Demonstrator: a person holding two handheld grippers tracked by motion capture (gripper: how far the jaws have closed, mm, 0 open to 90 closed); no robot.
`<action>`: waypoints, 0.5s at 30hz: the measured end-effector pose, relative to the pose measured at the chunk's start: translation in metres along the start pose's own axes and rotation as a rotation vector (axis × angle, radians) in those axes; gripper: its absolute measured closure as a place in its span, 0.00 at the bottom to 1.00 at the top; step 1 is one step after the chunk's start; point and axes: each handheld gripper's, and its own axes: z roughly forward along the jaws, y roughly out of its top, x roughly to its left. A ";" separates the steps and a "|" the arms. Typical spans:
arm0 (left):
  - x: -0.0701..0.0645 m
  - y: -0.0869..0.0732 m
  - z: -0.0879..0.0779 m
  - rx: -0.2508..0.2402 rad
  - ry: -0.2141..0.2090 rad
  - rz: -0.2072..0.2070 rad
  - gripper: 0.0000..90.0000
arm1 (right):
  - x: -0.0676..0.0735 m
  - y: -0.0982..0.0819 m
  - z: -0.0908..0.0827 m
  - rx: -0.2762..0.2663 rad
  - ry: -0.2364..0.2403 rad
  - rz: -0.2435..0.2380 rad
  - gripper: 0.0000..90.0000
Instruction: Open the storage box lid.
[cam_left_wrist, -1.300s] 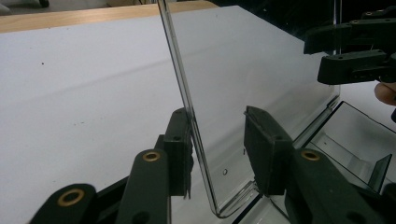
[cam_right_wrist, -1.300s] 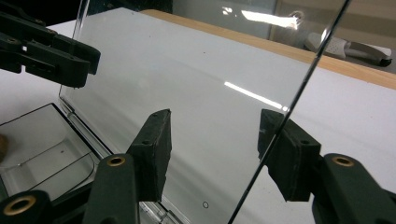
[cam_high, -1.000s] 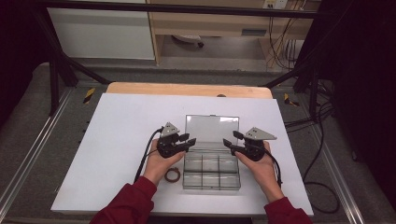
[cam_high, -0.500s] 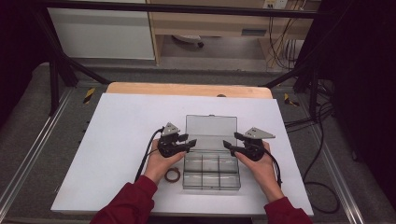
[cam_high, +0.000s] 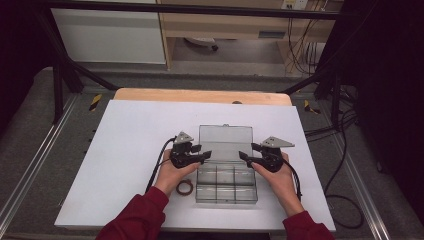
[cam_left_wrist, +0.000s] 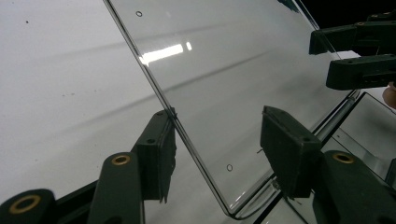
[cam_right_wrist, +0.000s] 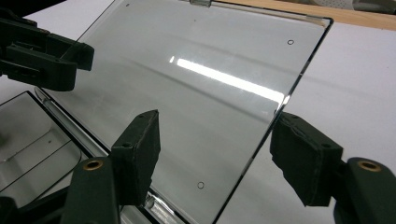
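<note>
The clear box (cam_high: 226, 170) is sitting at the near middle of the white table (cam_high: 125, 145), with its lid (cam_high: 226, 141) swung back and lying open toward twelve o'clock, and its divided compartments are facing up on the six o'clock side. The left gripper (cam_high: 204, 155) is hovering at nine o'clock of the hinge line, and the right gripper (cam_high: 245, 156) is hovering opposite it at three o'clock, both pointing inward. In the left gripper view, the jaws are standing apart on either side of the lid's edge (cam_left_wrist: 187, 135), one pad touching or just beside it, the other clear of it; they have just been opening. In the right gripper view, the jaws are likewise straddling the lid's other edge (cam_right_wrist: 261, 140) without clamping, and they too have just been opening. A brown ring (cam_high: 184, 188) is lying at eight o'clock of the box, just beside it.
</note>
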 end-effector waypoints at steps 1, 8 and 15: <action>0.000 0.000 0.000 0.001 0.000 0.000 0.50 | 0.000 0.000 0.000 0.000 -0.002 0.002 0.37; -0.001 0.000 0.002 0.020 -0.010 -0.014 0.47 | 0.001 0.000 0.002 0.012 -0.003 0.019 0.34; -0.002 0.000 0.004 0.029 -0.011 -0.020 0.44 | 0.001 0.000 0.002 0.019 -0.001 0.023 0.33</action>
